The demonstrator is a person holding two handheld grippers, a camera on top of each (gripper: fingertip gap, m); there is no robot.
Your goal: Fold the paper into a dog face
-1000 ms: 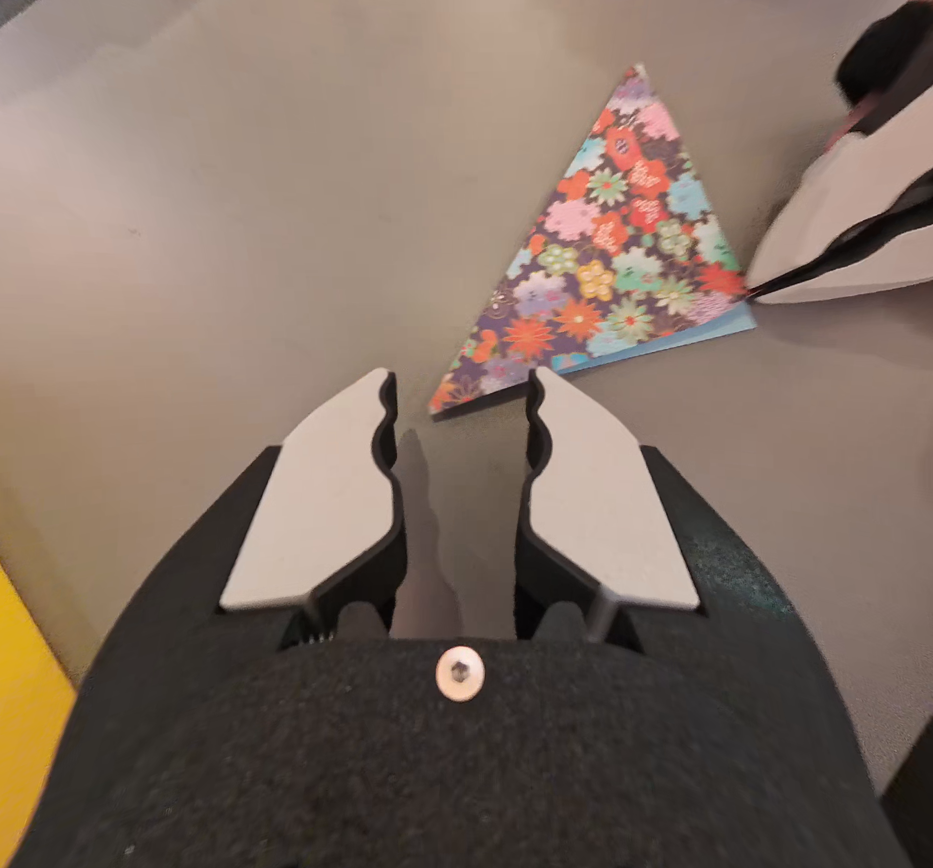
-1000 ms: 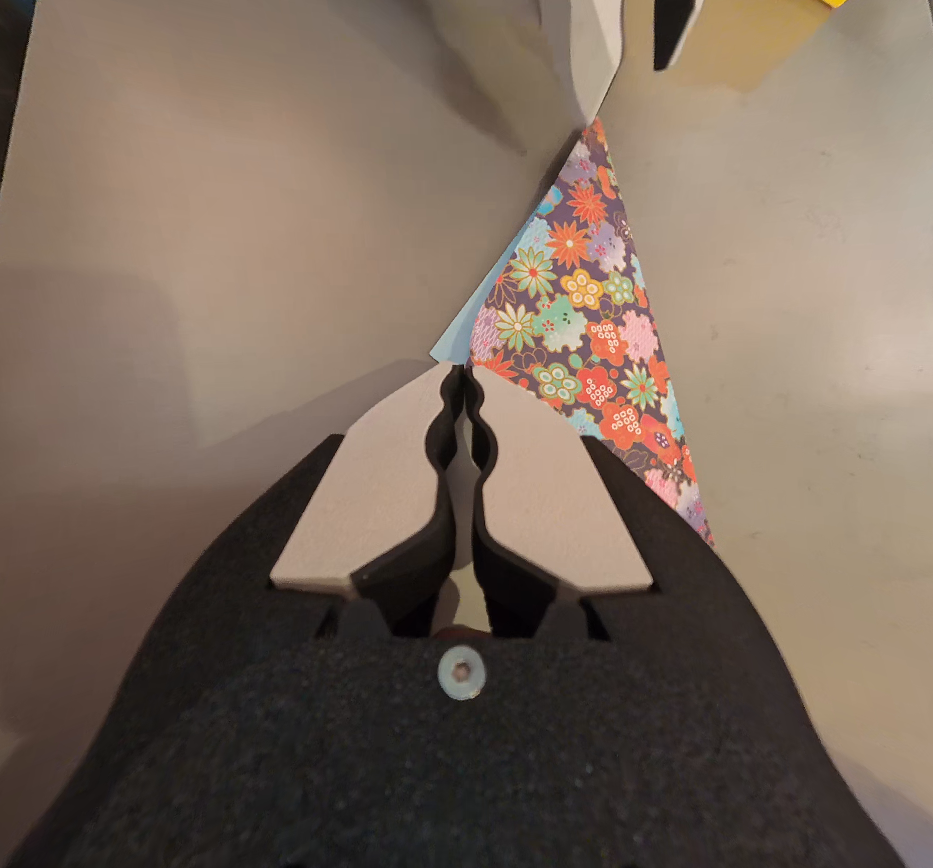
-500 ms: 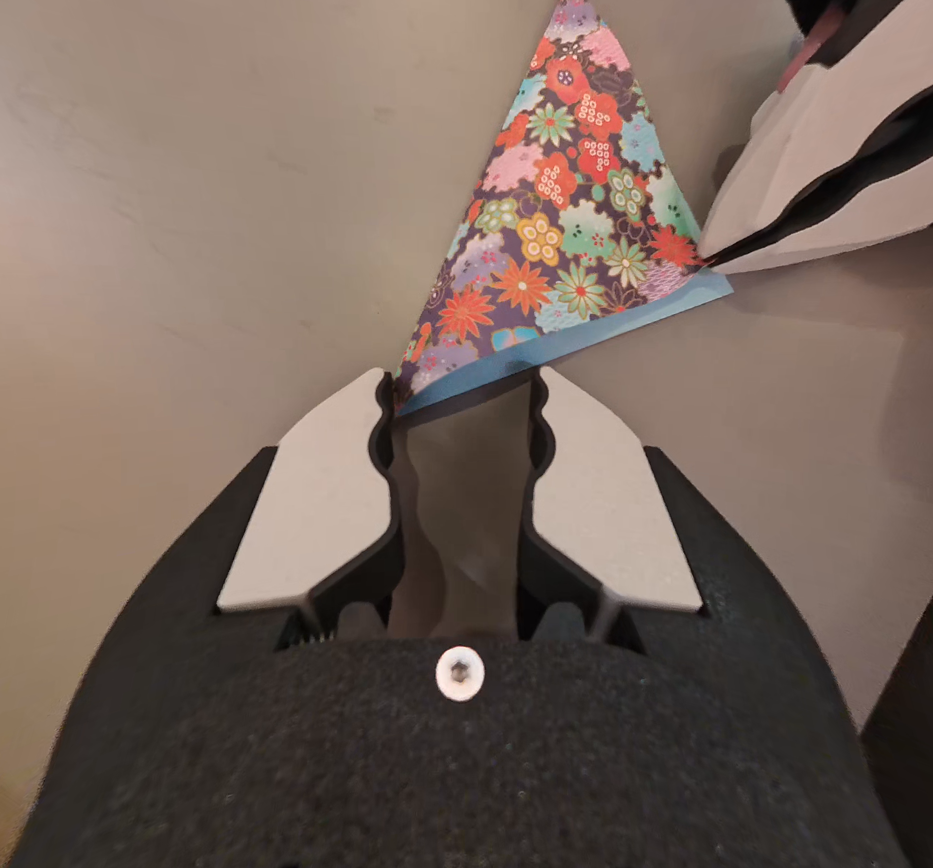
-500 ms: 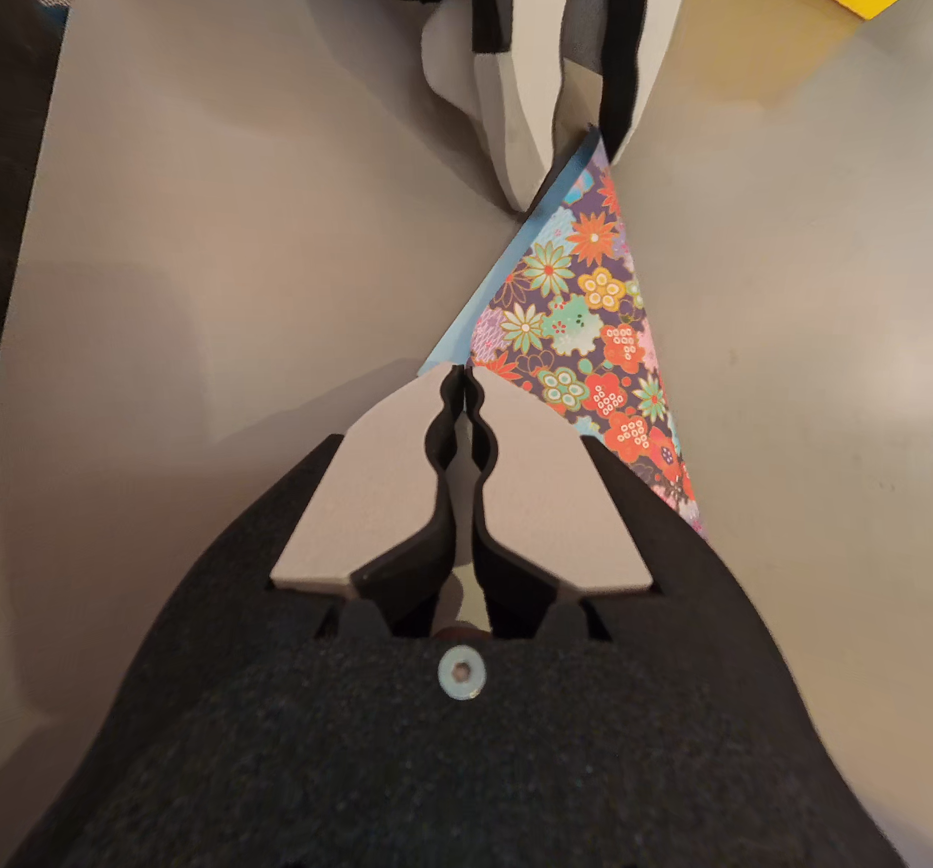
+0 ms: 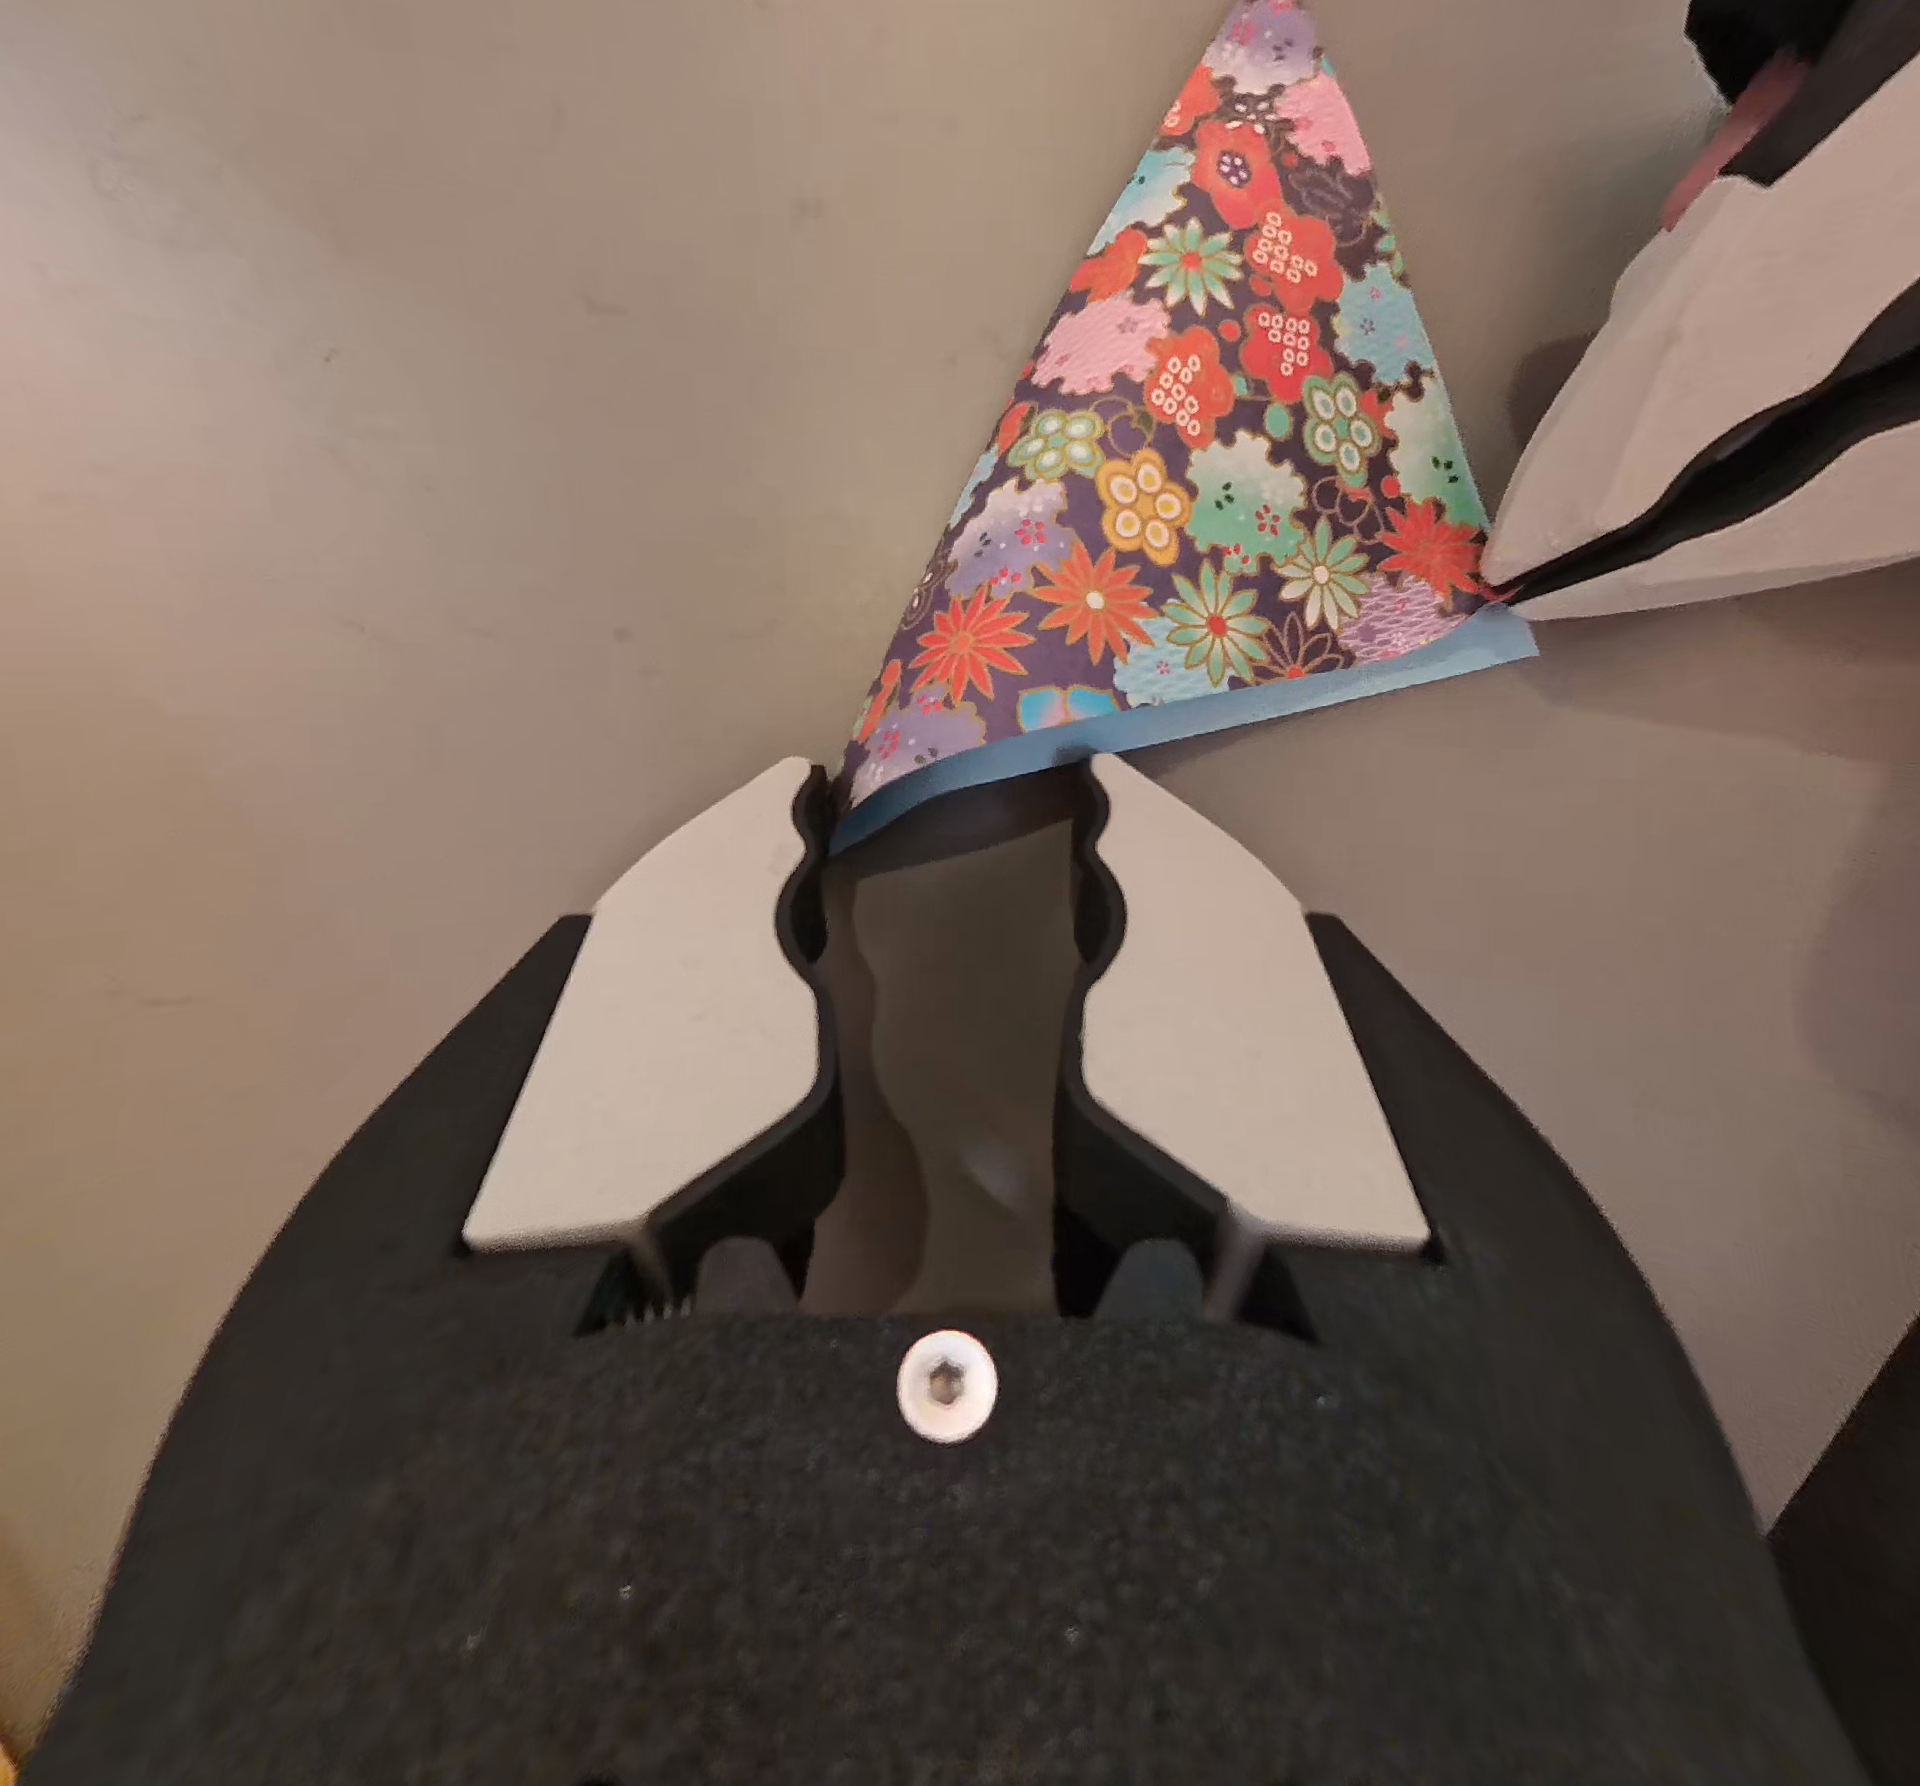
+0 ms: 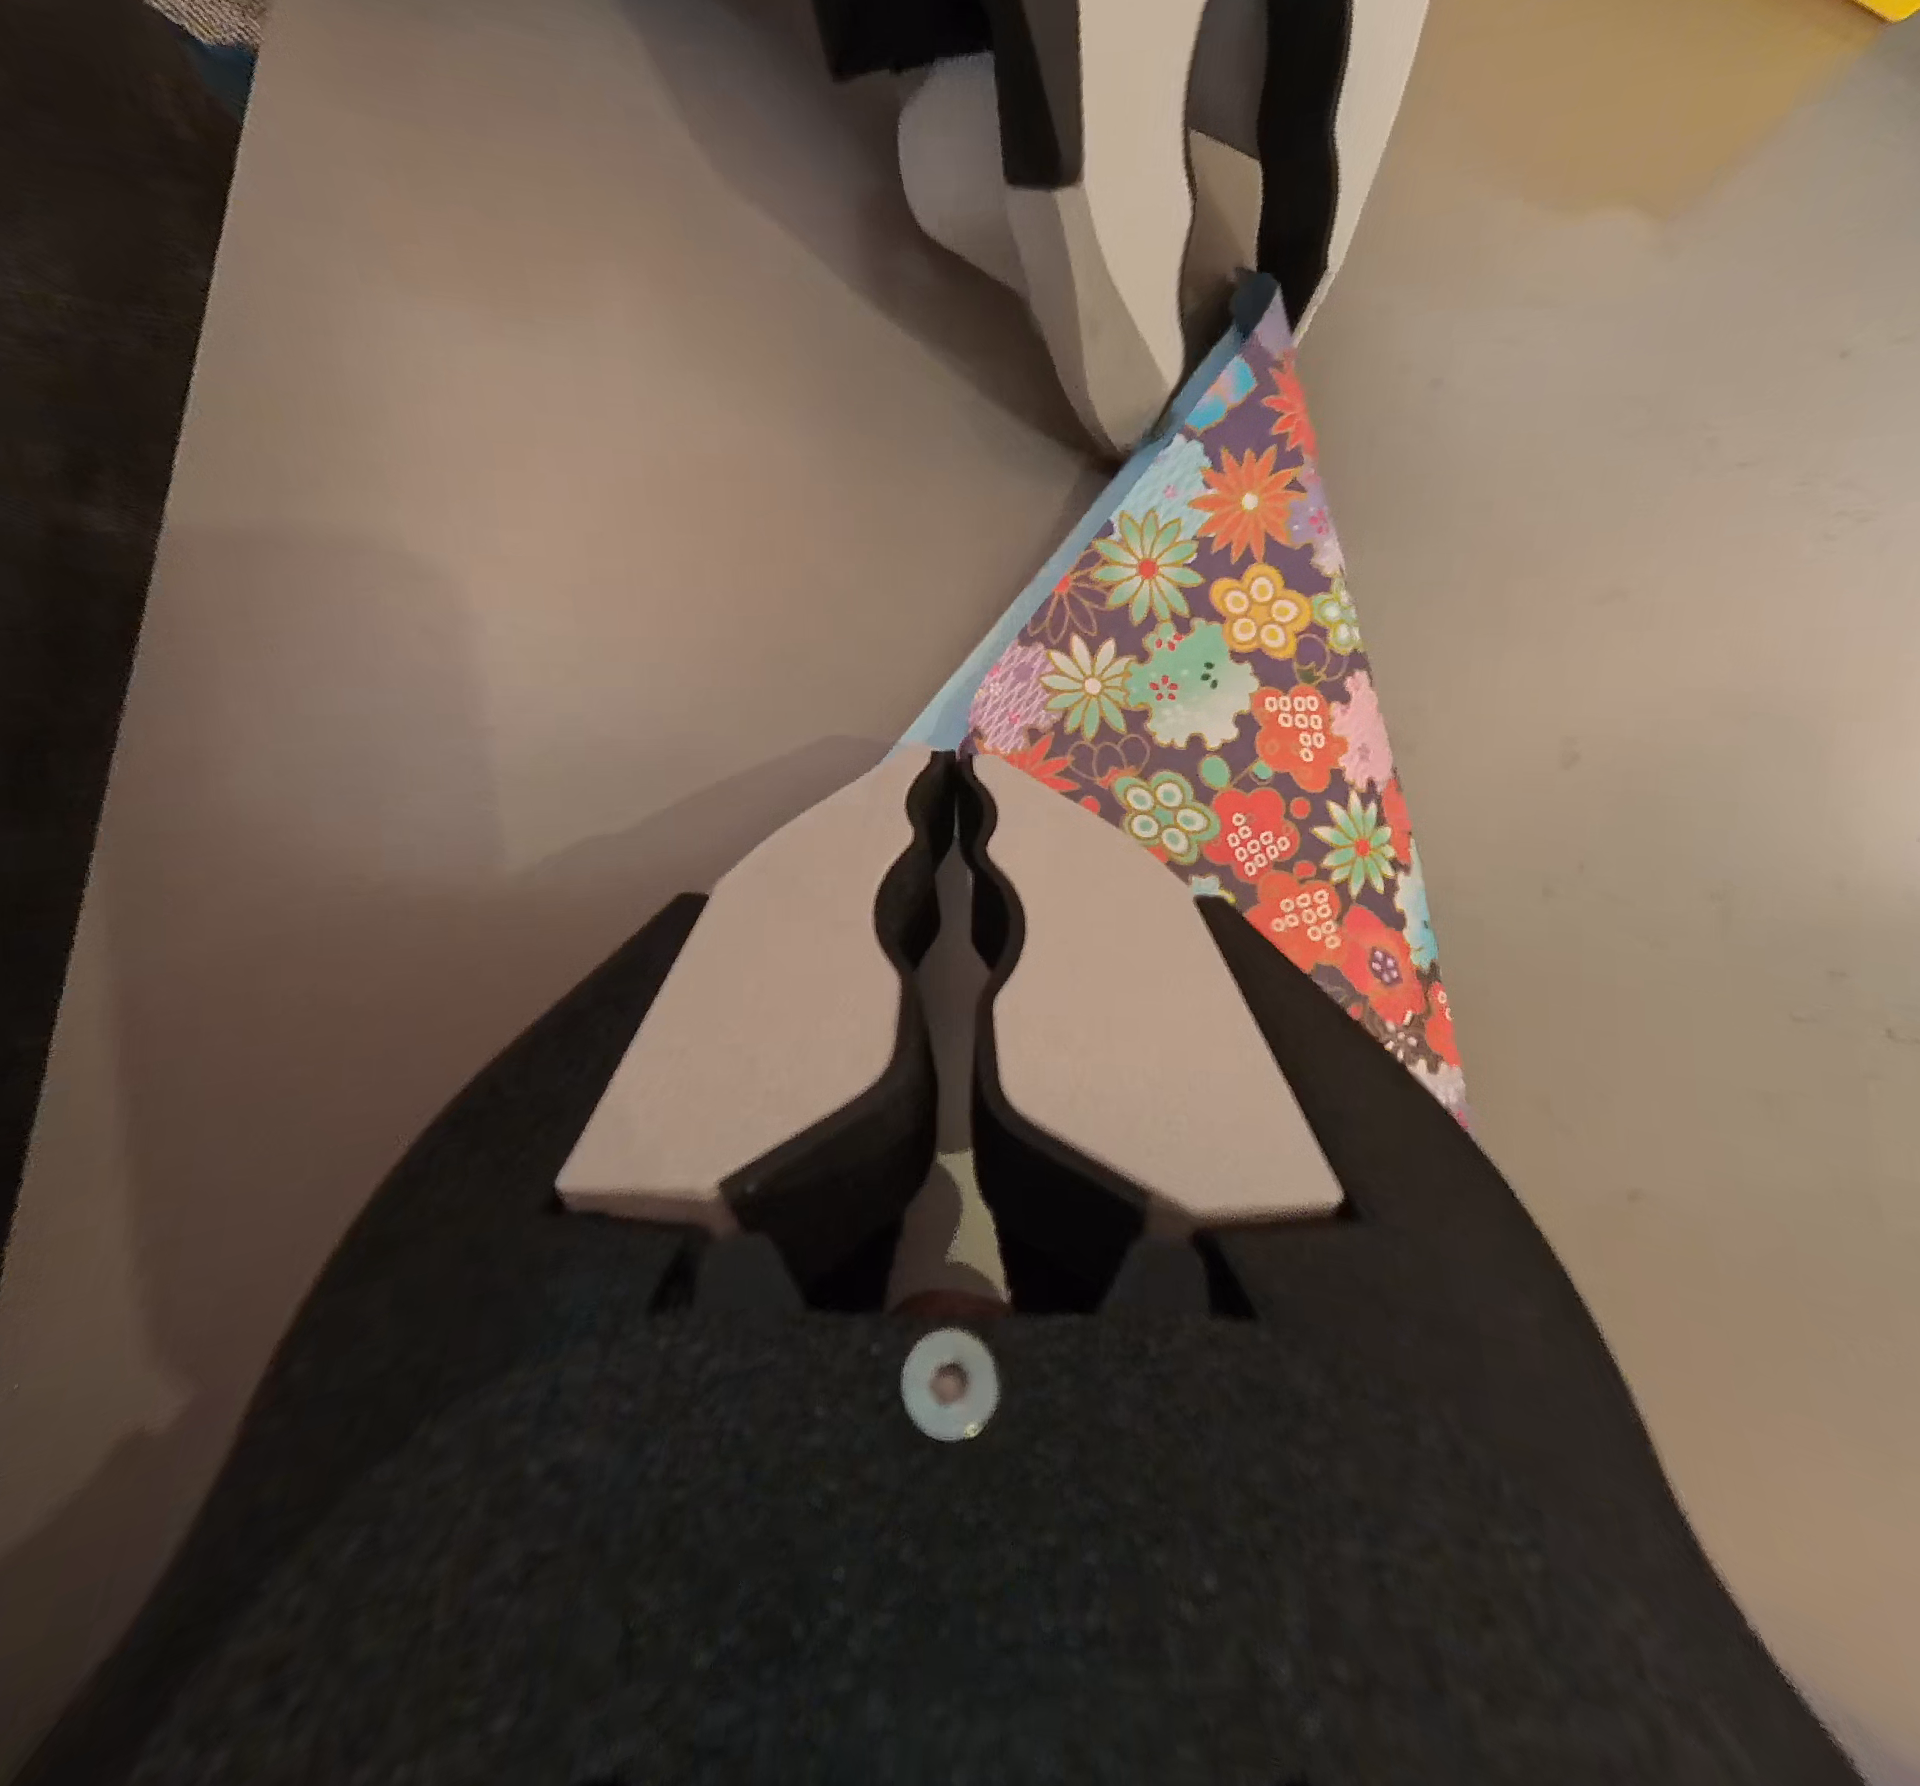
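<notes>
Left gripper [image 5: 951, 780] fingers apart, straddling the near corner of the floral paper [image 5: 1195, 489], a folded triangle mid-bench. Right gripper [image 6: 951, 765] pinched on its far corner. Thin, floppy, creases easily: grip corners only.

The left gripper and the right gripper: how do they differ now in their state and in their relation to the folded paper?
1. The left gripper is open, with a wide gap; the right gripper is shut.
2. The left gripper has a corner of the paper between its tips, not clamped; the right gripper pinches another corner of the paper.
Both share grey fingers, black bodies and the same grey table.
</notes>
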